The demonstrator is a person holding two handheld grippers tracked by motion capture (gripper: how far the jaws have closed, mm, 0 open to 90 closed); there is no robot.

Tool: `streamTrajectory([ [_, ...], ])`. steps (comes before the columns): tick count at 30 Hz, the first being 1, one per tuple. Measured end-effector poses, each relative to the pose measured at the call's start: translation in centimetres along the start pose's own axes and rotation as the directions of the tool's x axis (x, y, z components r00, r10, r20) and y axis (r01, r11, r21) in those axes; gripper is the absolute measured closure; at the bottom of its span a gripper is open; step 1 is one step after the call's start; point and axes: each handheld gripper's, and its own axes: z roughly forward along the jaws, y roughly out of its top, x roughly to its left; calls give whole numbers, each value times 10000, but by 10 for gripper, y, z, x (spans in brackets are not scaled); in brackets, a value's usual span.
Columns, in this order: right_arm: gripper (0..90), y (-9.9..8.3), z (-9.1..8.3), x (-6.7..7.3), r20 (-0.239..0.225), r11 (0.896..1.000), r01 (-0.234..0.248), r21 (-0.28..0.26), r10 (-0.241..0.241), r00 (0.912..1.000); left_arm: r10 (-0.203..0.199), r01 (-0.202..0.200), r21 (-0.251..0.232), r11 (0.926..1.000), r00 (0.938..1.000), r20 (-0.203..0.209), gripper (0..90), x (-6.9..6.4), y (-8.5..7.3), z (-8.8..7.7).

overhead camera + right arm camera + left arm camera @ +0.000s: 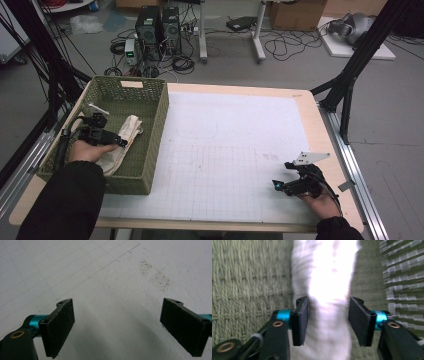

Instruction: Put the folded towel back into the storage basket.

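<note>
L gripper point(325, 320) sat over the white cloth point(324, 277) inside the green basket point(150, 150), jaws apart w/ cloth running lengthwise between the pads, not pinched. Cloth's long axis pointed straight ahead of the jaws. R gripper point(117, 325) was wide open, nothing between, well apart over the white mat point(112, 277); L hand was nearer.

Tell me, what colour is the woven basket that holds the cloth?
Olive green; the basket shows best in the high view, with the off-white cloth inside it.
</note>
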Motion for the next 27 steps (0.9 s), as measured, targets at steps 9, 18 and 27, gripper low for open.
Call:
streamTrajectory([
  [9, 115, 1, 2, 2, -17, 9999, 84, 77, -84, 10000, 1788, -1691, 765, 9826, 9728, -1470, 487, -18, 11, 14],
  [18, 115, 0, 5, 2, -91, 9998, 123, 137, -122, 9999, 2319, -2225, 978, 9700, 9678, -983, 563, -17, 11, 27],
  [27, 115, 0, 4, 2, -70, 9998, 107, 160, -106, 9999, 2858, -2524, 2374, 9380, 9510, -1181, 808, -21, 7, 44],
])
